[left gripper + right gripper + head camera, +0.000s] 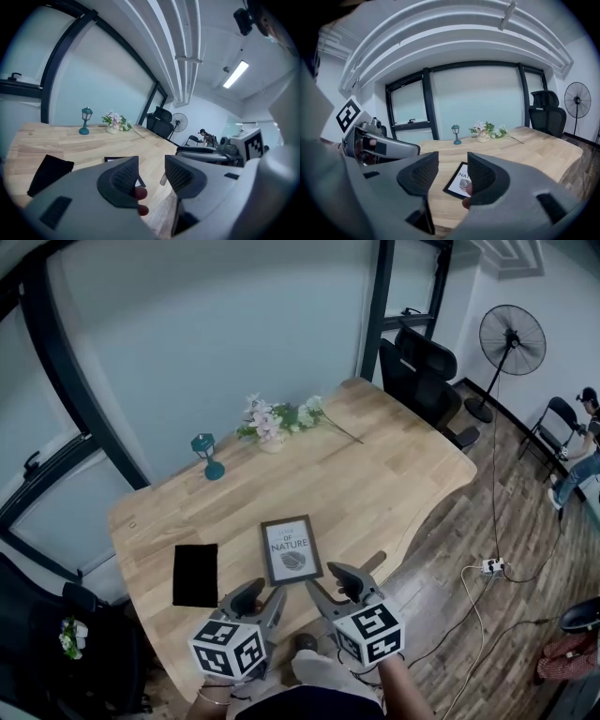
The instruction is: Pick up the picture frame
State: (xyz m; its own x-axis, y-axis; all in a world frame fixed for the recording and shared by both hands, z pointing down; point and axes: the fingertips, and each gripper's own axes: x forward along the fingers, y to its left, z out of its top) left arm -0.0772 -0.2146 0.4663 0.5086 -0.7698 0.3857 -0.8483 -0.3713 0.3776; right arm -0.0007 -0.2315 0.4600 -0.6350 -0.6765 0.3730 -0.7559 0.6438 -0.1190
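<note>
The picture frame (291,549) lies flat on the wooden table (375,474) near its front edge; it has a dark border and a white print reading "NATURE". Both grippers hover side by side just in front of it, off the table edge. My left gripper (264,600) is open with nothing between its jaws, and the frame (112,160) peeks out behind its left jaw. My right gripper (336,586) is also open and empty; the frame (459,181) shows through its jaw gap. Neither gripper touches the frame.
A black cloth (196,575) lies left of the frame. A small teal lantern (206,455) and a vase of flowers (274,422) stand at the table's far side. Office chairs (422,371), a standing fan (511,341) and a floor power strip (491,566) are to the right.
</note>
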